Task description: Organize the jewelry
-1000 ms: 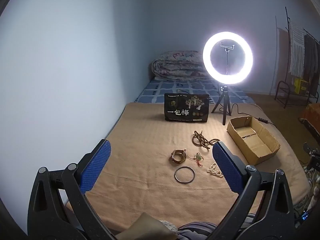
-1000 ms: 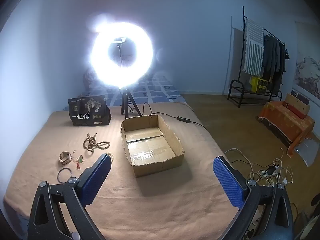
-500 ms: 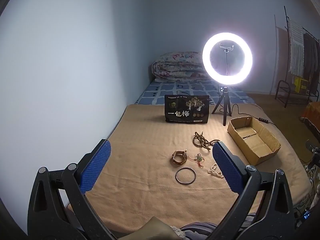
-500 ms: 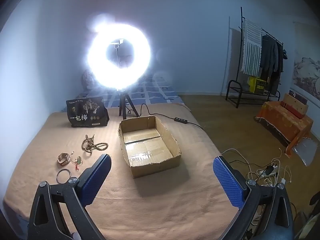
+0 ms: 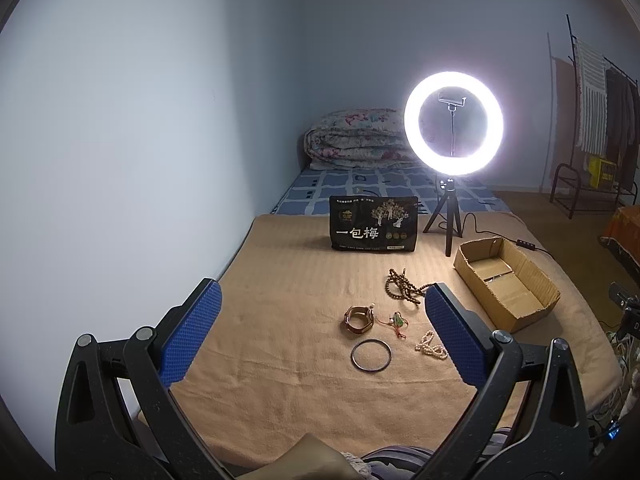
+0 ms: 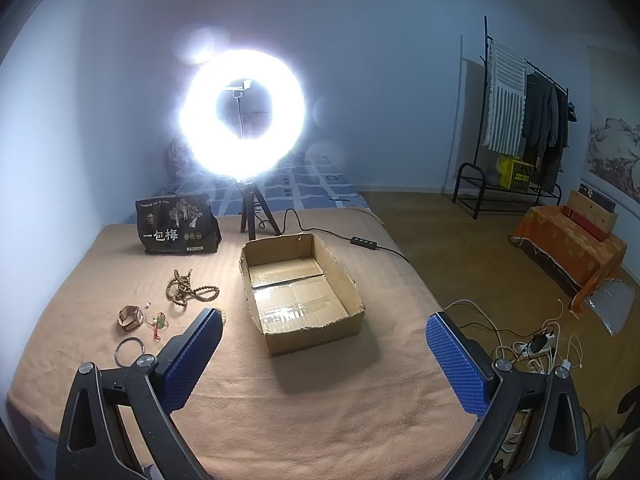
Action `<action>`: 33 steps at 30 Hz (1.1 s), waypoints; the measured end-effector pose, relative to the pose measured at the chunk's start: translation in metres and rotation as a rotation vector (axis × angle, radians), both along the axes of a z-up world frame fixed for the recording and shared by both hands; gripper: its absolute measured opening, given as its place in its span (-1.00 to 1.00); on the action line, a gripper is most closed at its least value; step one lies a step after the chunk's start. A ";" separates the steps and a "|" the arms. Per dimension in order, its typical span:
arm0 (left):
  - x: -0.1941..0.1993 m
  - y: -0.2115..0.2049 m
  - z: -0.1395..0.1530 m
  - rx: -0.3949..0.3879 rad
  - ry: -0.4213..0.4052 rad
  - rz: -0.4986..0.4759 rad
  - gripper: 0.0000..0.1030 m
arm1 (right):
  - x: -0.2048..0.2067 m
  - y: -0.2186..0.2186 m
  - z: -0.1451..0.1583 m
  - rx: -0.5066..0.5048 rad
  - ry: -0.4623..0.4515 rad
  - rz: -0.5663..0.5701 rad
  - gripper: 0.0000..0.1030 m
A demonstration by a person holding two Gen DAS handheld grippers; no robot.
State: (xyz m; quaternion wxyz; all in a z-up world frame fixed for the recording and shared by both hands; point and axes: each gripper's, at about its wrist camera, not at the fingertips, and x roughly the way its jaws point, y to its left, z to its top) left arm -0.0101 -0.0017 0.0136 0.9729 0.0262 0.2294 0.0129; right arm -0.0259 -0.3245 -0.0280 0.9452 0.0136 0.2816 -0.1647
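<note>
Jewelry lies on a tan blanket point(image 5: 280, 360): a brown bead necklace point(image 5: 400, 286), a gold watch point(image 5: 359, 318), a small green and red charm point(image 5: 397, 322), a thin metal bangle point(image 5: 371, 355) and a white pearl strand point(image 5: 431, 345). An open, empty cardboard box point(image 5: 506, 282) sits to their right; it also shows in the right wrist view point(image 6: 300, 292). My left gripper point(image 5: 322, 334) is open and empty, held above the blanket short of the jewelry. My right gripper point(image 6: 324, 356) is open and empty, in front of the box. Its left finger hides most of the pearl strand.
A lit ring light on a tripod point(image 5: 453, 124) and a black snack bag point(image 5: 374, 224) stand behind the jewelry. A cable with a controller point(image 6: 363, 242) runs off the bed. A folded quilt point(image 5: 356, 140) lies at the back. A clothes rack point(image 6: 516, 120) and floor cables point(image 6: 536, 344) are right.
Both grippers have drifted slightly; the jewelry and box sit a touch lower and farther right in the views. Nothing was taken hold of or moved.
</note>
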 end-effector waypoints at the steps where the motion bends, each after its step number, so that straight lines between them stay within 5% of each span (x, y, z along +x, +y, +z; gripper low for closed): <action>1: 0.000 0.000 0.000 0.001 -0.001 0.000 1.00 | 0.000 0.000 0.000 0.001 0.000 -0.002 0.99; 33: -0.002 -0.006 0.007 0.012 0.000 0.001 1.00 | -0.001 0.001 -0.001 0.008 0.005 0.006 0.99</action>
